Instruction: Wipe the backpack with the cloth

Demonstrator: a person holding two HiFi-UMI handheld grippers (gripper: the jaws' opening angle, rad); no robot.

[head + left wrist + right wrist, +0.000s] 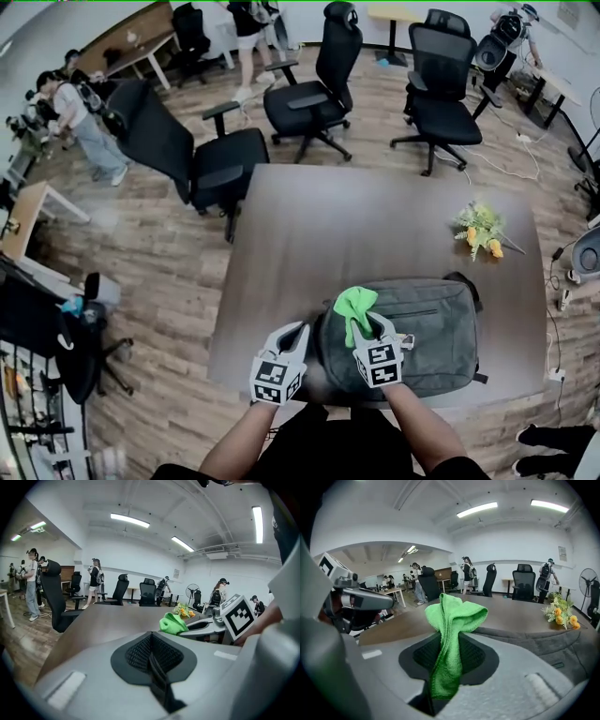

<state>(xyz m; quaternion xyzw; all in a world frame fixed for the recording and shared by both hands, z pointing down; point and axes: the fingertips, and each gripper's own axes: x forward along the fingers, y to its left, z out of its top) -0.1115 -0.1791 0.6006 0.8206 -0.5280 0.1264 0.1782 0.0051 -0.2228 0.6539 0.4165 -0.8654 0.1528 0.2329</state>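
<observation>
A grey backpack (427,328) lies flat near the front edge of the brown table (375,216). My right gripper (367,321) is shut on a bright green cloth (355,305), which bunches up above the jaws over the backpack's left end; the same cloth (451,625) fills the right gripper view, with the backpack (548,644) just beyond. My left gripper (300,330) is shut with nothing in it, just left of the backpack. In the left gripper view the closed jaws point across the table, with the cloth (174,623) and right gripper (220,620) to the right.
A bunch of yellow flowers (485,231) lies on the table's right side. Black office chairs (309,94) stand beyond the far edge and at the left (202,159). People stand in the background (80,117). Shelving and clutter (37,375) sit at the lower left.
</observation>
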